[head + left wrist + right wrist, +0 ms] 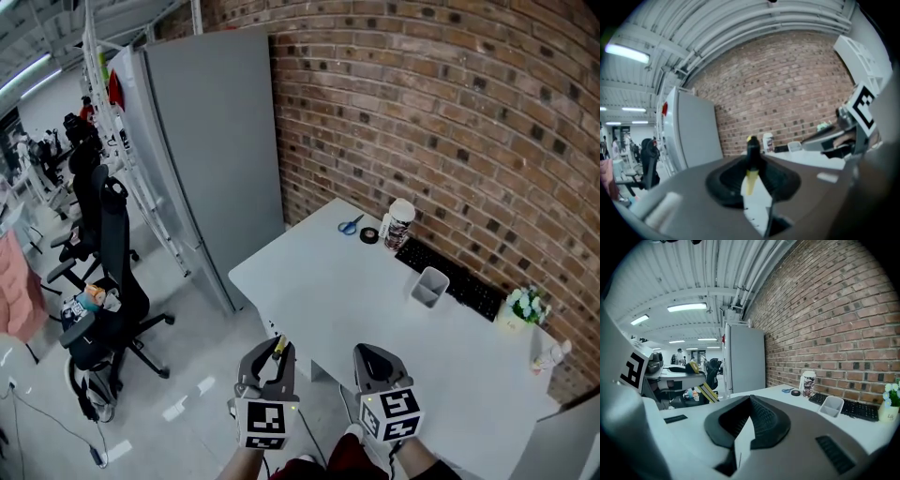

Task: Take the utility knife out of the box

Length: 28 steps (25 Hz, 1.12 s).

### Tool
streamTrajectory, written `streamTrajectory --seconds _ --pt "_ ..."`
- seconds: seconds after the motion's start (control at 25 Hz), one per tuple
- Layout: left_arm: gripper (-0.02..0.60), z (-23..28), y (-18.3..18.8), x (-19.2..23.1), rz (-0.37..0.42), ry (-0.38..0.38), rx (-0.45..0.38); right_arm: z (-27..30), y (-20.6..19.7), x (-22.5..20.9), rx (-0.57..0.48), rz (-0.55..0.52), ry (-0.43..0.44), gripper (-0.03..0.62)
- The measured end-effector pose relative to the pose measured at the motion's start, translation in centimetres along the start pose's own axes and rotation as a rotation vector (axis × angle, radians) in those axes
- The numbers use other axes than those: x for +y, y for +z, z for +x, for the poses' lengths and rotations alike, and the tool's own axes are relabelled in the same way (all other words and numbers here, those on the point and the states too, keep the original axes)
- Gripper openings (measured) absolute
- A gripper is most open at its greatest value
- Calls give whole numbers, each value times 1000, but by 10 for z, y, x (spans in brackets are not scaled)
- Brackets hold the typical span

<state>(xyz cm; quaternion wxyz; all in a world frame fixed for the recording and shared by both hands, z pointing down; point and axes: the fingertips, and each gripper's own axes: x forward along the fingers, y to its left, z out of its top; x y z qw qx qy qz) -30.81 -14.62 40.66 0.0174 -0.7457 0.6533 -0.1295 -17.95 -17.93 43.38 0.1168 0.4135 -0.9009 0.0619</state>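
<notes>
My left gripper (pixel 274 351) is shut on a black and yellow utility knife (pixel 278 346), held off the near left corner of the white table (pixel 337 281). In the left gripper view the knife (pixel 751 157) stands up between the dark pads, its yellow tip on top. My right gripper (pixel 376 356) hovers beside it over the table's near edge, jaws closed with nothing between them (pixel 751 401). The small grey box (pixel 429 286) stands open on the table in front of the keyboard, apart from both grippers.
Scissors (pixel 351 226), a roll of black tape (pixel 369 235) and a printed cup (pixel 398 224) sit at the table's far end by the brick wall. A black keyboard (pixel 450 278) and a small flower pot (pixel 522 308) line the wall. A grey cabinet (pixel 211 150) and office chairs (pixel 108 281) stand to the left.
</notes>
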Motion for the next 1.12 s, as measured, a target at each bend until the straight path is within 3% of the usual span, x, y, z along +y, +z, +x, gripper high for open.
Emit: streamTrajectory --seconds 1.12 --pt "75 -59 -57 28 -110 20 85 -4 -20 68 19 -49 56 8"
